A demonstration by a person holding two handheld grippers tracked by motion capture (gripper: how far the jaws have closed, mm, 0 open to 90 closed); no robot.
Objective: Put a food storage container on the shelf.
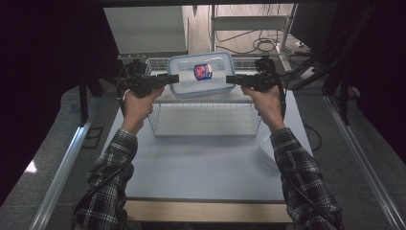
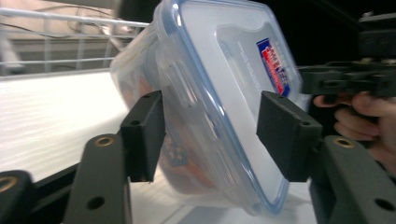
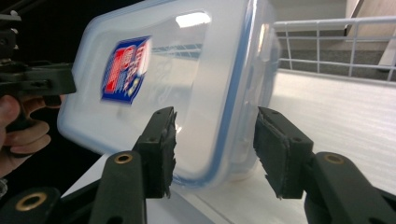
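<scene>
Lidded plastic container (image 1: 201,74) held tilted above the wire basket (image 1: 205,120) on the desk (image 1: 201,163). Left tongs (image 1: 173,78) and right tongs (image 1: 231,79) straddle opposite ends; real clamping, can't tell. Risk: smooth lid, loose pads (image 2: 144,133), so it slips and drops.

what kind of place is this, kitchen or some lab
Probably a lab or recording setup, not a kitchen: a plain table ringed by dark curtains, loose cables on the floor, and a metal-frame rack behind.
</scene>
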